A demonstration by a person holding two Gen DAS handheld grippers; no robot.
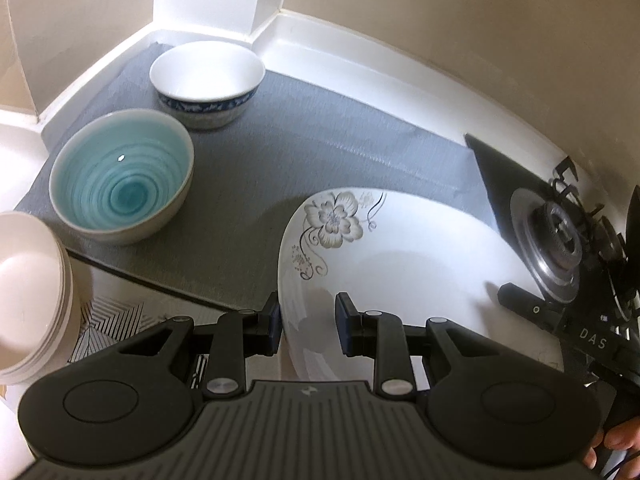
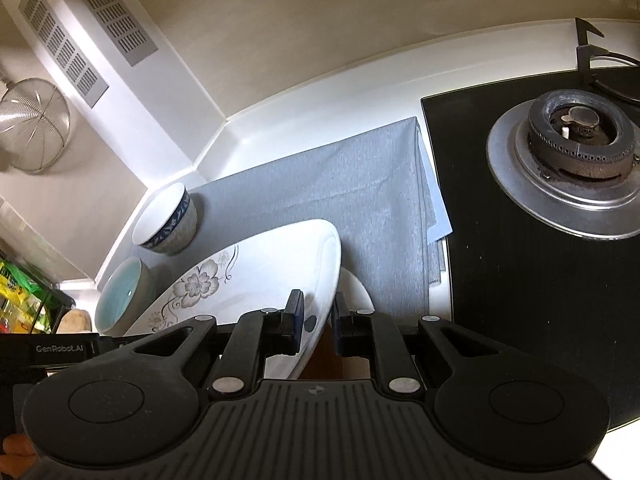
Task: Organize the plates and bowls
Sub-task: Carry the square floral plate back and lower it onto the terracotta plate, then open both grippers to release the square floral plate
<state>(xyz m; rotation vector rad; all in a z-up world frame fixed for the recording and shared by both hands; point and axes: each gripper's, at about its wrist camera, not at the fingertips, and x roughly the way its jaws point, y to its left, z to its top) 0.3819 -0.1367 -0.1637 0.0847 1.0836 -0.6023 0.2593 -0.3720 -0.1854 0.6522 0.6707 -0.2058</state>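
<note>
Mid-carry: flowered plate [image 1: 384, 264] clamped at opposite rims by left gripper [image 1: 308, 320] and right gripper [image 2: 318, 318] fingers, tilted above grey mat [image 1: 320, 128]; next, probably level set-down clear of teal bowl [image 1: 122, 174].

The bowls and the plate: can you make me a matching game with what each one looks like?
Things:
1. flowered plate
2. teal bowl
3. blue-banded bowl
4. gas burner

Clues:
A. white inside, nearest the wall corner
B. on the black stovetop
C. held in a gripper
D. swirly blue-green inside

Pairs: 1-C, 2-D, 3-A, 4-B
</note>
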